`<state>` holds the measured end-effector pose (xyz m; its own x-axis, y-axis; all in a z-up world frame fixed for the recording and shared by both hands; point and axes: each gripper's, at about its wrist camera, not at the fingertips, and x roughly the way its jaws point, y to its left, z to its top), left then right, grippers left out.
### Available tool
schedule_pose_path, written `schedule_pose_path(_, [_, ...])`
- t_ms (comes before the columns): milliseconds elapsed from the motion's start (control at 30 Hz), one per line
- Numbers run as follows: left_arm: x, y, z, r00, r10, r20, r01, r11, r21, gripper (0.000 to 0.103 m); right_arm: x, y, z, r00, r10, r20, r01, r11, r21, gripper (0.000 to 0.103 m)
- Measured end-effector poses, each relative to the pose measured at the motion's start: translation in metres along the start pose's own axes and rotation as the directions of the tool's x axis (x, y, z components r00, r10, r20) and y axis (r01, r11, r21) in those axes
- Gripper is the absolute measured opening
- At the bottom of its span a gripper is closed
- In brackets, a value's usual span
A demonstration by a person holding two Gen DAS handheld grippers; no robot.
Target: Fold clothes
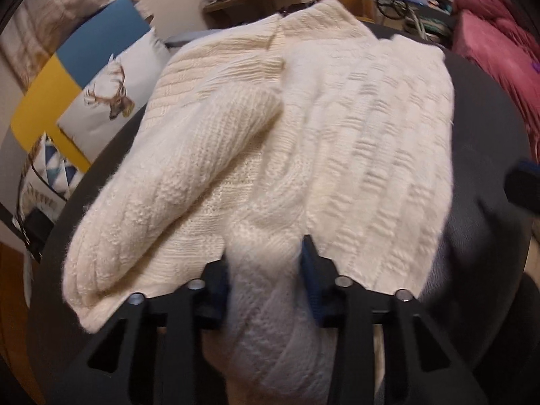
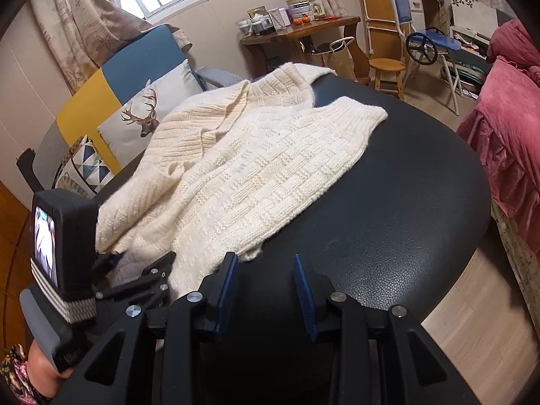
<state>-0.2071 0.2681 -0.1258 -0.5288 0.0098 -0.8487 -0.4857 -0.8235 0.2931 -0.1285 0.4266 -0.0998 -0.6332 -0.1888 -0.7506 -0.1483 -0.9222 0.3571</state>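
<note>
A cream knitted sweater (image 1: 337, 128) lies spread on a black padded table (image 1: 482, 118), with one sleeve folded across its left side. My left gripper (image 1: 265, 263) is at the sweater's near hem and is shut on a bunched fold of the knit, which fills the gap between its blue pads. In the right wrist view the sweater (image 2: 256, 175) covers the table's left half. My right gripper (image 2: 265, 266) hovers open over bare black table (image 2: 388, 219) just beside the hem, with nothing between its fingers. The left gripper's camera housing (image 2: 64, 236) shows at the far left.
A blue and yellow sofa with a deer cushion (image 2: 148, 114) runs behind the table on the left. A wooden side table with jars (image 2: 297, 30), a stool (image 2: 386, 67) and a folding frame stand at the back. Pink bedding (image 2: 506, 118) hangs at the right over the wooden floor.
</note>
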Motion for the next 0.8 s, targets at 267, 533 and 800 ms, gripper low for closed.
schedule_pose_path(267, [-0.032, 0.016, -0.049, 0.999, -0.044, 0.015, 0.045, 0.997, -0.067, 0.032, -0.006, 0.015, 0.015, 0.999, 0.032, 0.011, -0.031, 0.999, -0.044, 0.034])
schedule_pose_path(533, [-0.060, 0.024, -0.094, 0.996, -0.090, 0.020, 0.091, 0.990, -0.108, 0.032, 0.028, 0.061, 0.032, 0.998, 0.047, -0.052, -0.054, 0.990, -0.132, 0.034])
schedule_pose_path(800, [-0.067, 0.027, -0.110, 0.993, -0.105, 0.053, 0.111, 0.986, -0.125, 0.032, 0.066, 0.071, 0.022, 0.980, -0.112, -0.166, 0.069, 0.968, -0.240, 0.035])
